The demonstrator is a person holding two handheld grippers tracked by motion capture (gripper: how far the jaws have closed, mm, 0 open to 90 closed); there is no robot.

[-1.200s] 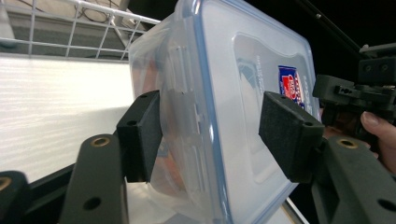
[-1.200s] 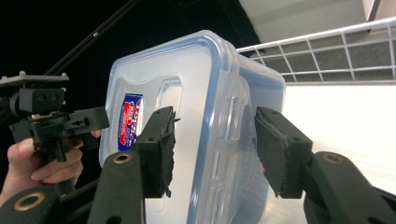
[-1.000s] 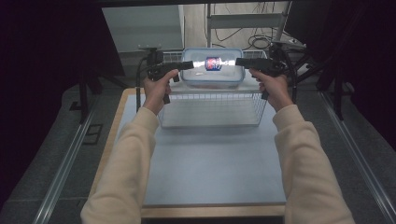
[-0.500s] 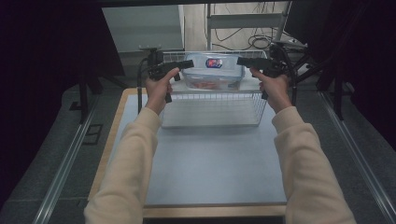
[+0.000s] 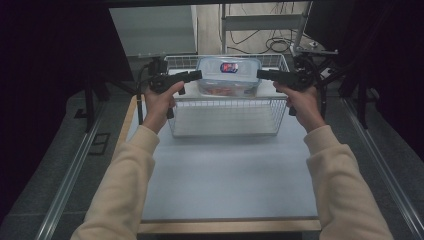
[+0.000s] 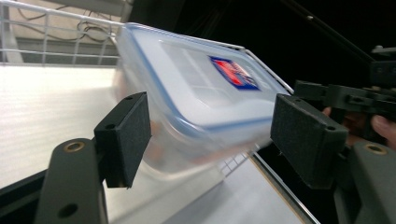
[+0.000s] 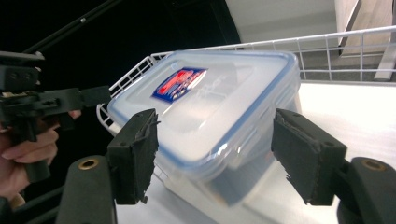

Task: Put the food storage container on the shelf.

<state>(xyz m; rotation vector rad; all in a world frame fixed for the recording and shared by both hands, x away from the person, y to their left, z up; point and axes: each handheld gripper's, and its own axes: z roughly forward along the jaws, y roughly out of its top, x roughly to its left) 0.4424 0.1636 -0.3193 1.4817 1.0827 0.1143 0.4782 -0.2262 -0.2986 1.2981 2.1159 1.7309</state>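
At the worktop's far end, the lidded food container (image 5: 229,75) now sits inside the wire basket (image 5: 227,116), as both the left gripper (image 5: 195,75) and right gripper (image 5: 262,74), jaws just opening, back off empty: delivery apparently done.

A lab recording booth: black curtains (image 5: 50,75) around the worktop (image 5: 225,175), metal rails (image 5: 65,185), loose cables (image 5: 280,45) on the floor
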